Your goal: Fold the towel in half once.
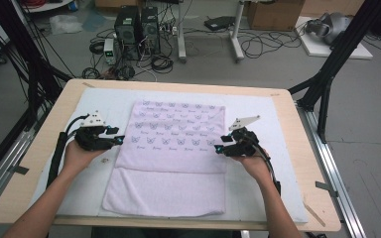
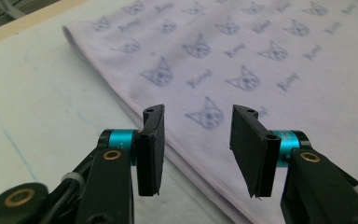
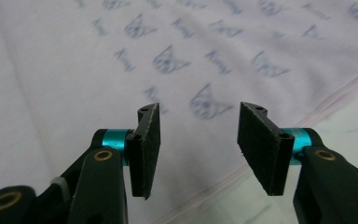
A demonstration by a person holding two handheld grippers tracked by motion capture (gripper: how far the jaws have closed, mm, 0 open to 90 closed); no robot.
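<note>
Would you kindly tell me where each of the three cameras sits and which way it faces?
High view: above the person's side, looking forward and down at the towel on the table; forearms, both hands and tongs show.
Left gripper view: on the left tongs, open jaws over the towel's edge.
Right gripper view: on the right tongs, open over the opposite edge.
Shared: the cat-printed towel.

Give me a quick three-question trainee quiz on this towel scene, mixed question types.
1. True or false: both grippers are shut on the towel.
2. The left gripper hovers over which part of the towel? A) its edge B) its middle
3. What is printed on the towel?

Key: 1. False; the left gripper and right gripper stand open, holding nothing. 2. A. 3. Small cat faces with words.
</note>
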